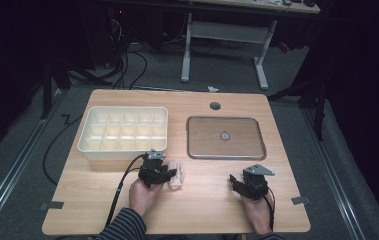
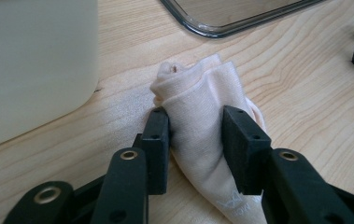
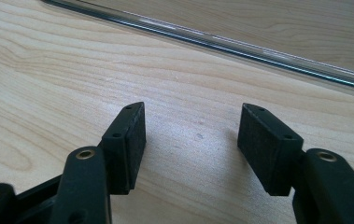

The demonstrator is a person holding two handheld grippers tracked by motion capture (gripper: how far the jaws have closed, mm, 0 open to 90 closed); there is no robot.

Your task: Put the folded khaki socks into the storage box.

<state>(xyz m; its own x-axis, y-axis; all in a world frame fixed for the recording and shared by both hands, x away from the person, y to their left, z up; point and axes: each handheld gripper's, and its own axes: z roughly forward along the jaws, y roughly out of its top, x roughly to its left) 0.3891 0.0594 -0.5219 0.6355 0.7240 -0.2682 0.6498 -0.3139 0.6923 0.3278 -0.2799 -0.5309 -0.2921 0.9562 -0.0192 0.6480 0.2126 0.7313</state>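
Up close, left gripper [image 2: 195, 140] jaws clamp the rolled cloth [image 2: 202, 116]; right gripper [image 3: 191, 147] jaws stand apart.

A pale peach rolled cloth [image 2: 202, 116], marked with a faint white crown emblem, is seen against the light, wavy-grained wooden worktop [image 1: 202, 210]. The cream plastic compartment box [image 1: 123, 131] and the clear, silver-edged tray [image 1: 225, 137] are shown beside the matte black left hand-held gripper [image 2: 195, 140]. A dark sleeve with thin pale stripes [image 1: 124, 227] is visible.
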